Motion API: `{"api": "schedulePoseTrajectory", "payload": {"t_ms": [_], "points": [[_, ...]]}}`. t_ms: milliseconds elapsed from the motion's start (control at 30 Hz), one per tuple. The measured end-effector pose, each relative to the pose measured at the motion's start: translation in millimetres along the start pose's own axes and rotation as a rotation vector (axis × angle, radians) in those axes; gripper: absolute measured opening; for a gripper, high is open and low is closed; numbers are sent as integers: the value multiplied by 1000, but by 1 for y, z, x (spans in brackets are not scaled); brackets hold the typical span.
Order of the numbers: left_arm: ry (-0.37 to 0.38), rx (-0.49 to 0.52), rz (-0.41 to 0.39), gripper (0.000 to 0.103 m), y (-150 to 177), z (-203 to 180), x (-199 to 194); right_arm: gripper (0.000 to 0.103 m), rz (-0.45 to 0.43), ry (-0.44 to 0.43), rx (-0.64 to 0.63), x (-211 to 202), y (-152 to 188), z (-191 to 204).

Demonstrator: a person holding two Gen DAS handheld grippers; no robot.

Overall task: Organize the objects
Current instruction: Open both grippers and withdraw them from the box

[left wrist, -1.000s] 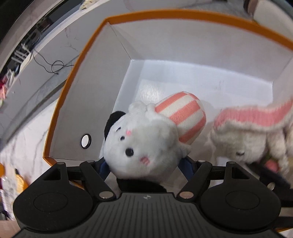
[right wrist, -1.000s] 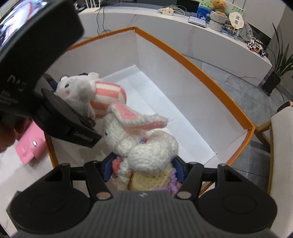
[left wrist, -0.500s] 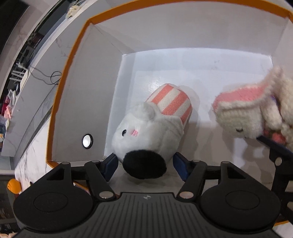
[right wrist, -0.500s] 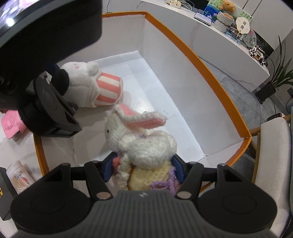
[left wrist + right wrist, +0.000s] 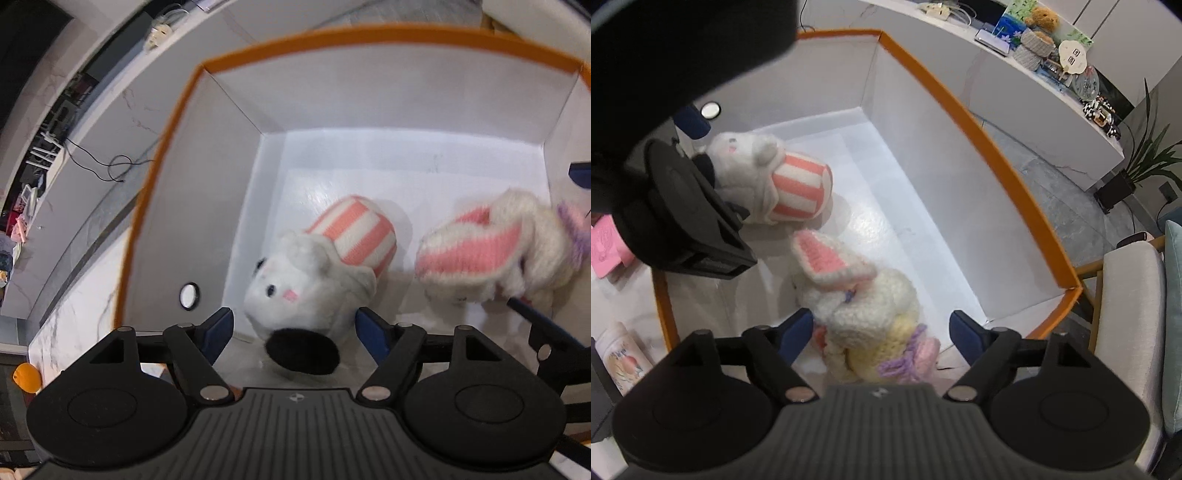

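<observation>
A white plush with black ears and a pink-striped body [image 5: 317, 273] lies on the floor of a white box with an orange rim [image 5: 369, 35]. My left gripper [image 5: 295, 326] is open, its blue pads apart on either side of the plush. A crocheted white rabbit with pink ears [image 5: 857, 295] lies in the box beside it, also seen in the left wrist view [image 5: 495, 251]. My right gripper [image 5: 881, 330] is open, with gaps between its pads and the rabbit. The striped plush also shows in the right wrist view [image 5: 775, 181].
The box [image 5: 1015, 162] stands on a white marble table. A pink pouch [image 5: 604, 247] and a printed bottle [image 5: 622, 356] lie outside its left wall. A small orange [image 5: 26, 376] sits on the table. A cushioned chair [image 5: 1126, 325] stands to the right.
Both grippers lowered the toys into the box and opened. The striped plush and the rabbit now rest on the box floor, and both grippers have drawn back a little.
</observation>
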State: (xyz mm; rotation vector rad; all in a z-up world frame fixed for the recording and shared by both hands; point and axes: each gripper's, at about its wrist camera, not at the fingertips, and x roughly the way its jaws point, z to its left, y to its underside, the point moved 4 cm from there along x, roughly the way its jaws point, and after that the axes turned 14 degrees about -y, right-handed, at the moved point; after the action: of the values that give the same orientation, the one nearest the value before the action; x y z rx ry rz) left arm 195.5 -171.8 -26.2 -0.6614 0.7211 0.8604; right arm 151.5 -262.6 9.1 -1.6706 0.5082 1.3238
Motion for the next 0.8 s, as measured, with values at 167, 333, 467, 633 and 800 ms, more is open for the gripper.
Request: {"api": "schedulePoseTrajectory", "payload": {"t_ms": [167,333,467,633,800], "points": [[-29,-72,-42,86,4,15,-25,89,-72,-61,63,-21,-5,-7],[0,-228,-86,87,20,44,-47,89,-194,-112,163,-54,-7,-12],[69,-411,-91,87,59,72,-71,89,-324,-157,241,-92,-13,-14],[179,-722,-88,86,130,102,-125,94,-514,-210,331,-154,-12,-7],[267,-852,-156,86,181,118,-197,94,-630,-150,390,-174,2,1]]}}
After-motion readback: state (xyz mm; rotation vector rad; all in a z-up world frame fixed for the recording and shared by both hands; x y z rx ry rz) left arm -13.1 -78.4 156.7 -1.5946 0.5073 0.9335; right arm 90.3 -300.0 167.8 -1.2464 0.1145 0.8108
